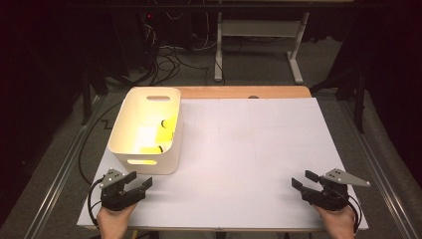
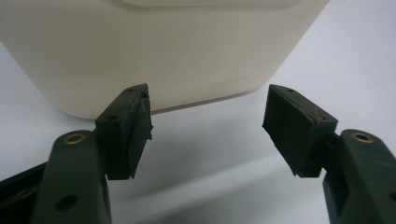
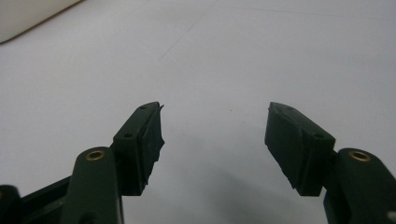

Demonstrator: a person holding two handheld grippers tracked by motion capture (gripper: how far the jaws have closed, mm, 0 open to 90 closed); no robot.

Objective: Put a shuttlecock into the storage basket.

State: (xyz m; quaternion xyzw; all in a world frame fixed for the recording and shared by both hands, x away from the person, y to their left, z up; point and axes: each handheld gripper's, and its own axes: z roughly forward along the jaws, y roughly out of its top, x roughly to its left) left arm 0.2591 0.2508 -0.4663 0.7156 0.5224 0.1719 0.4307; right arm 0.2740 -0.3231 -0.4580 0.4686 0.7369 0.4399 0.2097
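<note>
Just beside the white bin's [image 1: 145, 130] near wall, the left gripper [image 1: 140, 181] is spread, empty; pushing forward could shove it.

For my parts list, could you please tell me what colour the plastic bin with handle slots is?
Cream-white plastic bin, best in the high view.

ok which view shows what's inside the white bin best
The high view: it looks down into the bin, showing yellow items with black marks inside. The left gripper view shows just the bin's outer wall up close; the right gripper view catches only a corner of it.
</note>
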